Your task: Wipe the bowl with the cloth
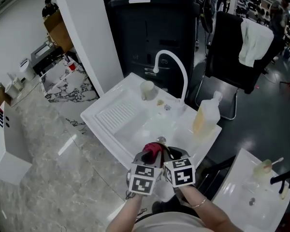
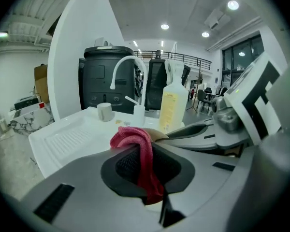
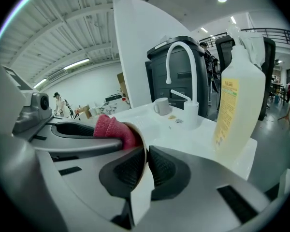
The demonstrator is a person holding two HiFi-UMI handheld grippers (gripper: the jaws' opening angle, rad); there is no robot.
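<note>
1. At the far left lies a grey marbled stone counter (image 1: 53, 149), and set in it is a white sink with a ribbed drainboard (image 1: 113, 114).
2. A small white mug (image 1: 147, 90) stands at the sink's back edge, beside a white arched faucet (image 1: 176, 64).
3. Over the sink's near edge, the left gripper (image 2: 145, 173) has its jaws clamped together on a crumpled red cloth (image 2: 133, 137). The cloth bulges out above the pads.
4. Just to its right, the right gripper (image 3: 144, 170) pinches the thin pale rim of a bowl (image 3: 140, 195) between its pads. The red cloth lies against the bowl's wall on the left side.
5. Further right, a translucent plastic bottle of yellowish liquid (image 1: 206, 115) stands on the sink's right corner.
6. Behind it is a black chair with a white towel (image 1: 253, 42) draped over it.
</note>
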